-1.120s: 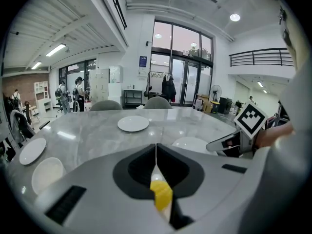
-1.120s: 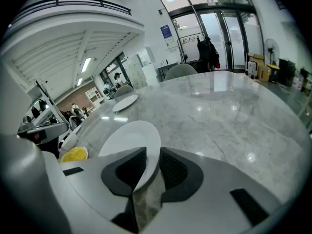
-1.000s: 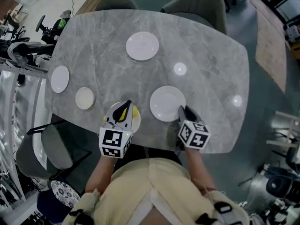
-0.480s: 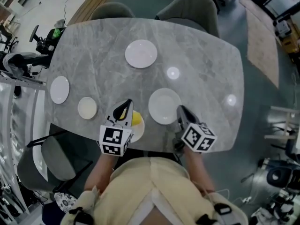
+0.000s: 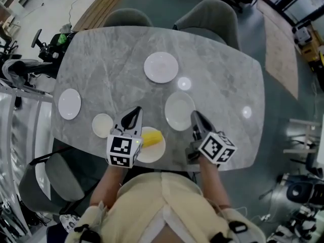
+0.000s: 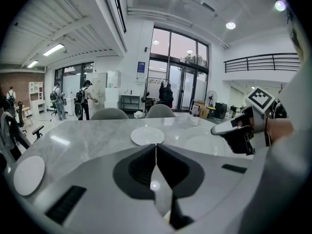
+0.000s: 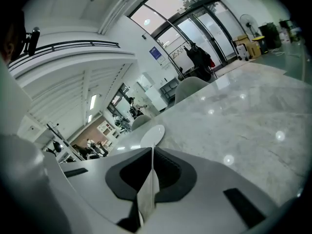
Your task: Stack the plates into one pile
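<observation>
Several plates lie on the grey marble table [image 5: 116, 59]. My right gripper [image 5: 194, 115] [image 7: 152, 150] has just been closing and is shut on the right rim of a white plate [image 5: 179, 110]. That rim shows as a thin white sliver between its jaws, and the plate is tilted slightly above the table. My left gripper [image 5: 136, 110] [image 6: 156, 147] is shut with nothing between its tips. It hovers beyond a cream plate [image 5: 152, 148] that carries a yellow piece [image 5: 152, 136]. Another white plate [image 5: 161, 67] [image 6: 147, 135] lies farther back.
A white plate [image 5: 69, 104] [image 6: 29, 174] and a small cream plate [image 5: 103, 125] lie at the left. Two grey chairs [image 5: 207, 14] stand behind the table. The cream plate sits close to the near table edge, by the person's body.
The right gripper has carried the white plate up and away from the near edge. The left gripper has moved forward off the cream plate, which stays on the table.
</observation>
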Motion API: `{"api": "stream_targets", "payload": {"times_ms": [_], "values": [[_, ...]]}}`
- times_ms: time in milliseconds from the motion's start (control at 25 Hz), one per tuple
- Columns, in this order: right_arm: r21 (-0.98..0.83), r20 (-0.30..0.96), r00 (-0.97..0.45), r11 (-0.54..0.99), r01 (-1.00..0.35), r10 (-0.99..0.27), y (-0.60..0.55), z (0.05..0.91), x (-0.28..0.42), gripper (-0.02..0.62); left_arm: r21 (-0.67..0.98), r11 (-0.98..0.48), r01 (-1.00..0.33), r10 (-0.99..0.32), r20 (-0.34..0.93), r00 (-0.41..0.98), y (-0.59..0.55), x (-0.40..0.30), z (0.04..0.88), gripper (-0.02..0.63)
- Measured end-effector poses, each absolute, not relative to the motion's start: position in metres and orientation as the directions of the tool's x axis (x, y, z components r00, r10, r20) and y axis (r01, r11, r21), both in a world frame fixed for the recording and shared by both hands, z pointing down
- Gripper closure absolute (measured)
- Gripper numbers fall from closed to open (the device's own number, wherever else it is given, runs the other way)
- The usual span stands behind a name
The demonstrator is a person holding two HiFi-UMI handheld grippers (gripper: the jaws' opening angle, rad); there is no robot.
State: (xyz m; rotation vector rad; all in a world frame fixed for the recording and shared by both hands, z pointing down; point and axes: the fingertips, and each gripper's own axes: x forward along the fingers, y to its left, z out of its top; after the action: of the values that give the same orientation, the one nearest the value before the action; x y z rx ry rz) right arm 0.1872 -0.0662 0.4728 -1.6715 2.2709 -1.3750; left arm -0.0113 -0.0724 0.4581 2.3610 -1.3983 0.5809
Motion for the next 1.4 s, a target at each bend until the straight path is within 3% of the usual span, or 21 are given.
{"api": "stream_targets", "payload": {"times_ms": [680,1400], "values": [[-0.704,0.308,-0.376,0.057,-0.708,-0.874,-0.181,0.446,0.120,0.581,0.068,-0.466,-0.882,-0.771,0.457,0.443,-0.140,-0.060,0.448,0.618],[-0.705,0.320,-0.175,-0.110,-0.701,-0.931,-0.232,0.480,0.126,0.581,0.137,-0.445,-0.885,-0.767,0.452,0.455,-0.191,-0.072,0.474,0.618]]}}
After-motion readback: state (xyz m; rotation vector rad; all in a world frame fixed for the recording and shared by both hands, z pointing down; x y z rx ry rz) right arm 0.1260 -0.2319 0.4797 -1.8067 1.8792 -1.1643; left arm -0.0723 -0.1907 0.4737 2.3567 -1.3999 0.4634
